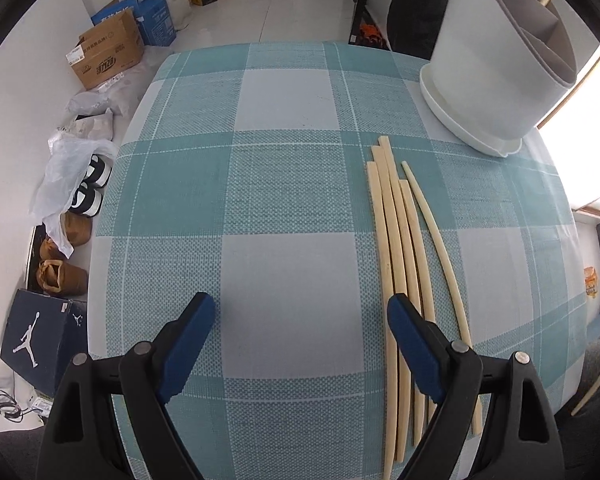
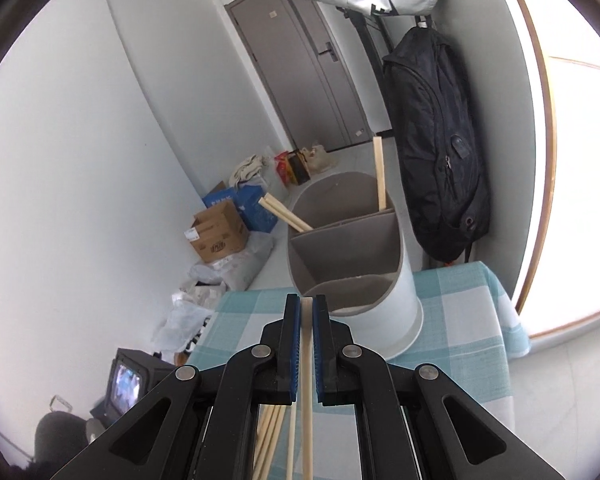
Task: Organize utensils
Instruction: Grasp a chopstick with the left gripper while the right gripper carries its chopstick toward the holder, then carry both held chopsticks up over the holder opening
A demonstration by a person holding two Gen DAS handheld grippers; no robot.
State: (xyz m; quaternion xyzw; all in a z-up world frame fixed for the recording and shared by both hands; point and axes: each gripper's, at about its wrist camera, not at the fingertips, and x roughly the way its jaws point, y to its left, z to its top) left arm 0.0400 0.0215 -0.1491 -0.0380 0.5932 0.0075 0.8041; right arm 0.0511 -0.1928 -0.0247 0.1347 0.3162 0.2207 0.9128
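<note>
- Right tool (image 2: 307, 312): pads pressed together on a single chopstick (image 2: 307, 360), gripped near its top end; the shaft runs down between the jaws.
- Utensil holder (image 2: 352, 264) stands on the checked surface (image 2: 460, 300) just ahead of that tool; three sticks already lean in its far compartments.
- Left tool (image 1: 300, 320): jaws spread wide, nothing between them, hovering above the surface beside the loose chopsticks (image 1: 400, 240).
- Step in hand, as judged: carry the pinched stick over the holder's rim.
- Advice: lift the lower tip clear of the rim, centre it over one compartment, then release.
- Risk: the tip knocking the light holder.
</note>
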